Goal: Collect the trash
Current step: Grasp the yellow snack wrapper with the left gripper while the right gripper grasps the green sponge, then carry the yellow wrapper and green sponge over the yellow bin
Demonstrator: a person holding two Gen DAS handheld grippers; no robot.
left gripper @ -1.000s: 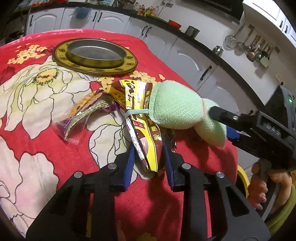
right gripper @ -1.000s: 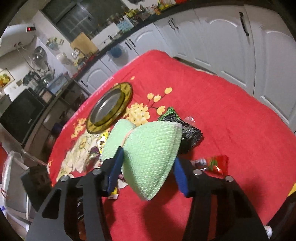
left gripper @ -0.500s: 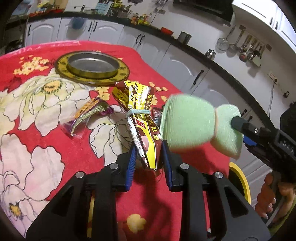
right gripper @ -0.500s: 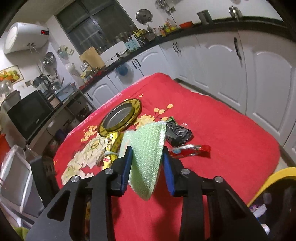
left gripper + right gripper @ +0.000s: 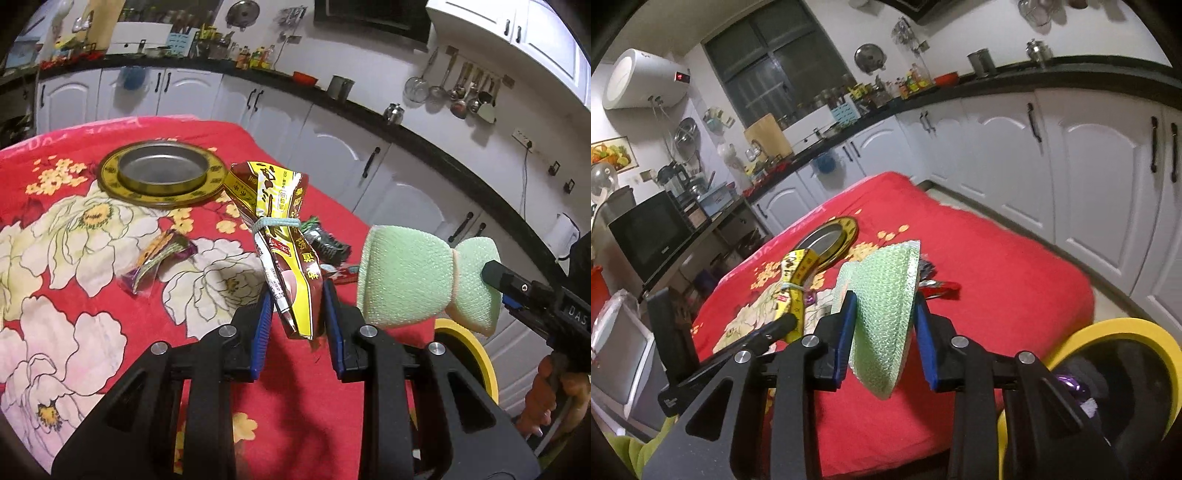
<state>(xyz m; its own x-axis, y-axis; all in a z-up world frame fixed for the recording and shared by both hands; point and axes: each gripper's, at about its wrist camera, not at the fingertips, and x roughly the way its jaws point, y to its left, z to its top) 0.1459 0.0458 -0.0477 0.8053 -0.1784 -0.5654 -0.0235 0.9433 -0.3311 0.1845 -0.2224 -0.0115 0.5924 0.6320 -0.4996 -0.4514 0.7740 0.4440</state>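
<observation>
Trash is already in both claws. Left wrist view: the left gripper [image 5: 297,319] is clamped on a yellow-brown snack wrapper [image 5: 280,236] lifted off the red floral tablecloth [image 5: 74,258]; more wrappers [image 5: 159,258] lie near the metal tray [image 5: 162,173]. Right wrist view: the right gripper [image 5: 884,330] pinches a green foam sleeve [image 5: 882,306], with the yellow-rimmed bin [image 5: 1126,336] just beside. Carry-to-bin step, I'd say; next, hold each piece over the opening and release.

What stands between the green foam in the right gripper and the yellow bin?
Nothing visible. The right gripper holds the green foam in the air over the red table's edge, and the yellow bin sits open just beside and below it.
</observation>
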